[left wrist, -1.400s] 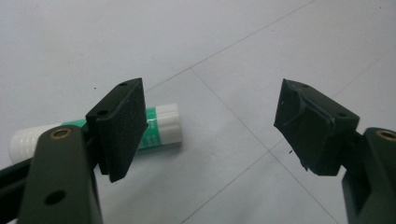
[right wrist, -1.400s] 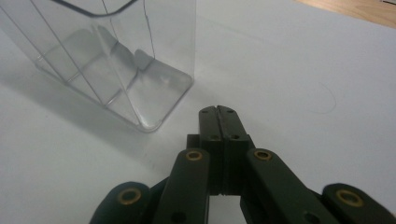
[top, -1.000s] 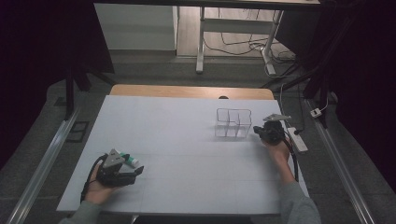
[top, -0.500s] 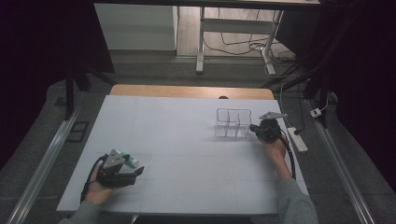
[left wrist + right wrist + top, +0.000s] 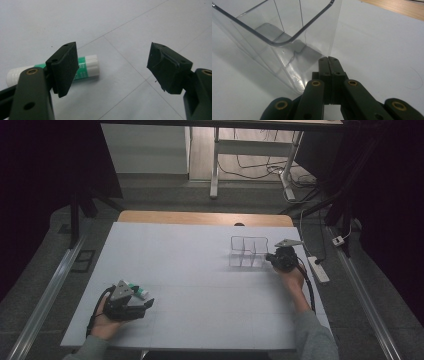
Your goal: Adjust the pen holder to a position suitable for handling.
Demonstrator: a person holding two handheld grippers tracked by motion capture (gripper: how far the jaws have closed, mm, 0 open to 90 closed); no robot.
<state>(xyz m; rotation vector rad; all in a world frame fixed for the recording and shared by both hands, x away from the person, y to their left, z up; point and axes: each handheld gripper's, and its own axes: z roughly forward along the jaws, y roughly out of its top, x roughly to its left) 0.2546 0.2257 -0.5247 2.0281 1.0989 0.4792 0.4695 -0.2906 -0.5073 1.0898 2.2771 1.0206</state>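
Note:
A white and green glue stick (image 5: 88, 67) lies flat on the white table (image 5: 200, 270). In the left gripper view it sits just beyond the left jaw, not between the pads. My left gripper (image 5: 112, 67) is open and empty, low over the table beside the glue stick (image 5: 138, 291) at the near left (image 5: 148, 304). A clear plastic divided container (image 5: 277, 37) stands at the far right (image 5: 248, 251). My right gripper (image 5: 328, 60) is shut with nothing in it, and its tips rest at the container's near right corner (image 5: 271, 256).
A wooden strip (image 5: 205, 218) runs along the table's far edge. A power strip (image 5: 318, 269) and cables lie off the right edge. Table legs and dark floor are beyond.
The right gripper has edged slightly left toward the clear container. The left gripper and the glue stick have stayed where they were.

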